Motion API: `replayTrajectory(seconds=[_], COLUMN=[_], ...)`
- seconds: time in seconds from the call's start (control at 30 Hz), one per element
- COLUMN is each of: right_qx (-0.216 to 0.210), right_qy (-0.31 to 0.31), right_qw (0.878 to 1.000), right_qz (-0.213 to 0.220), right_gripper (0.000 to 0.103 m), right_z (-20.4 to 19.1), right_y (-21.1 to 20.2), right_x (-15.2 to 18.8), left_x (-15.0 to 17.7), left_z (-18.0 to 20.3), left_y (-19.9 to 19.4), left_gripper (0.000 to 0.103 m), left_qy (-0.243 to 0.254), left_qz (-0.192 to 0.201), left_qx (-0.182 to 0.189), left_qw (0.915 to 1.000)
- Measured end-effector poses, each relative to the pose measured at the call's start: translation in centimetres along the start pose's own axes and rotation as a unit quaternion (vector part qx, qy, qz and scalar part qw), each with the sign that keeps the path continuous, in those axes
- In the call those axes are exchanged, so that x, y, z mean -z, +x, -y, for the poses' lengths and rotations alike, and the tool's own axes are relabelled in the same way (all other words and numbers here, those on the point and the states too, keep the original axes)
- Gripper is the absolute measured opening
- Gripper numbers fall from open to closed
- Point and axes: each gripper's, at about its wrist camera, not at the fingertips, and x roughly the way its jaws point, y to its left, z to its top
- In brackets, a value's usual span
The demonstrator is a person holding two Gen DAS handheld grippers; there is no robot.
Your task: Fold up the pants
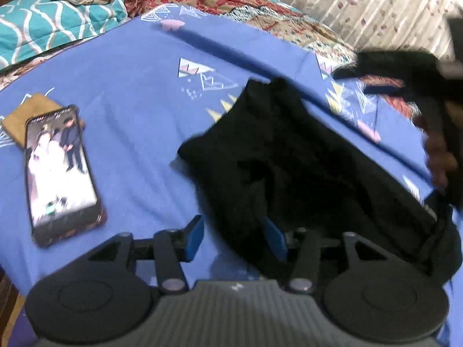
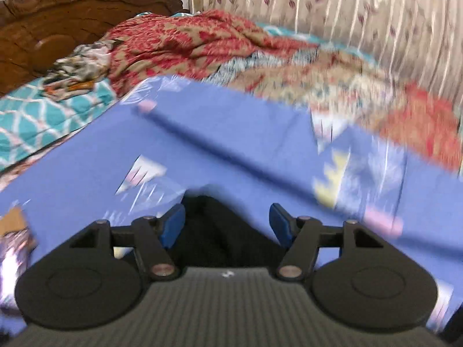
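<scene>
The black pants [image 1: 289, 156] lie in a loose heap on the blue sheet [image 1: 130, 92] of the bed, spreading from the centre of the left wrist view toward four o'clock. They look soft, limp and light. Such cloth will likely sag and bunch when lifted, so a firm edge such as the waistband or a hem seems the best place to take hold, pinching both layers together. Which end is the waistband cannot be told, since the fabric is dark and blurred.

The left tongs [image 1: 235, 238] stand spread apart, released. The pad at three o'clock lies against or just over the near edge of the pants, while the other sits over bare sheet; nothing is clamped. The right tongs [image 2: 227, 225] are likewise wide open, with a fold of the pants [image 2: 222, 231] lying between the pads, apparently beneath them and not pinched.

A phone [image 1: 60, 170] with its screen lit rests on the sheet at nine o'clock in the left view, partly on a tan flat item [image 1: 31, 115], well apart from the pants.
</scene>
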Motion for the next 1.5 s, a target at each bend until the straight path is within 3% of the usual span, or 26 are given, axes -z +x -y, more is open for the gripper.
replayTrajectory(seconds=[0.07,0.17,0.23,0.3,0.33,0.53,0.67,0.77,0.93,1.1,1.2,1.27,1.33,1.37,1.4,1.43,1.47,1.5], right_qx=[-0.008,0.017,0.037,0.061,0.075,0.168,0.233,0.259,0.277,0.246,0.248,0.25,0.22,0.205,0.21,0.204,0.187,0.171], right_qy=[0.012,0.017,0.044,0.079,0.099,0.192,0.237,0.256,0.275,0.235,0.212,0.221,0.271,0.292,0.304,0.319,0.338,0.359], right_qw=[1.0,1.0,0.998,0.995,0.992,0.966,0.941,0.928,0.919,0.94,0.945,0.938,0.926,0.926,0.923,0.923,0.922,0.917], right_qz=[0.0,0.001,0.001,0.004,0.007,0.039,0.061,0.073,0.064,0.037,-0.015,-0.094,-0.143,-0.125,-0.106,-0.075,-0.026,0.031], right_gripper=[0.066,0.066,0.067,0.067,0.067,0.067,0.067,0.067,0.068,0.071,0.08,0.08,0.056,0.021,0.013,0.012,0.012,0.012], right_z=[1.0,1.4,2.6,4.2,5.1,10.8,15.0,17.6,21.5,23.4,24.9,26.6,28.2,28.2,28.0,27.9,27.9,28.0], right_y=[-2.2,-5.6,-7.9,-9.8,-10.5,-16.2,-19.8,-21.0,-19.6,-14.8,-10.0,-6.2,-4.0,-4.2,-4.9,-6.1,-8.1,-10.7], right_x=[2.9,6.7,8.7,10.5,11.3,15.5,17.7,18.1,17.8,13.7,11.2,11.2,12.4,12.5,12.0,11.3,10.4,9.6], left_x=[0.8,1.2,1.4,1.5,1.5,0.9,0.2,-0.6,-2.0,-1.7,-1.4,-1.2,-1.1,-1.1,-1.2,-1.2,-1.3,-1.4], left_z=[-0.2,-0.3,0.1,0.5,0.7,1.4,0.8,0.3,0.0,1.0,1.8,2.3,3.2,3.7,4.0,4.1,3.8,3.4], left_y=[-0.3,-0.6,-1.0,-1.5,-1.7,-1.7,-0.6,0.2,1.5,3.6,4.8,5.2,5.5,5.5,5.3,5.2,5.1,5.0], left_gripper=[0.055,0.061,0.07,0.087,0.087,0.09,0.09,0.091,0.095,0.095,0.094,0.092,0.073,0.054,0.043,0.034,0.015,0.015], left_qy=[-0.001,-0.001,0.002,0.004,0.005,-0.002,-0.036,-0.055,-0.07,-0.066,-0.064,-0.06,-0.048,-0.035,-0.024,-0.02,-0.028,-0.044], left_qz=[-0.011,-0.027,-0.027,-0.024,-0.021,-0.028,-0.044,-0.05,-0.054,-0.09,-0.107,-0.112,-0.111,-0.107,-0.103,-0.101,-0.104,-0.11], left_qx=[0.008,0.02,0.023,0.025,0.028,0.045,0.045,0.041,0.025,0.02,0.024,0.021,0.017,0.011,0.001,0.005,0.021,0.036], left_qw=[0.9999,0.9994,0.9994,0.9994,0.9994,0.9986,0.9973,0.9964,0.9957,0.9936,0.9918,0.9917,0.9925,0.9936,0.9944,0.9947,0.9939,0.9923])
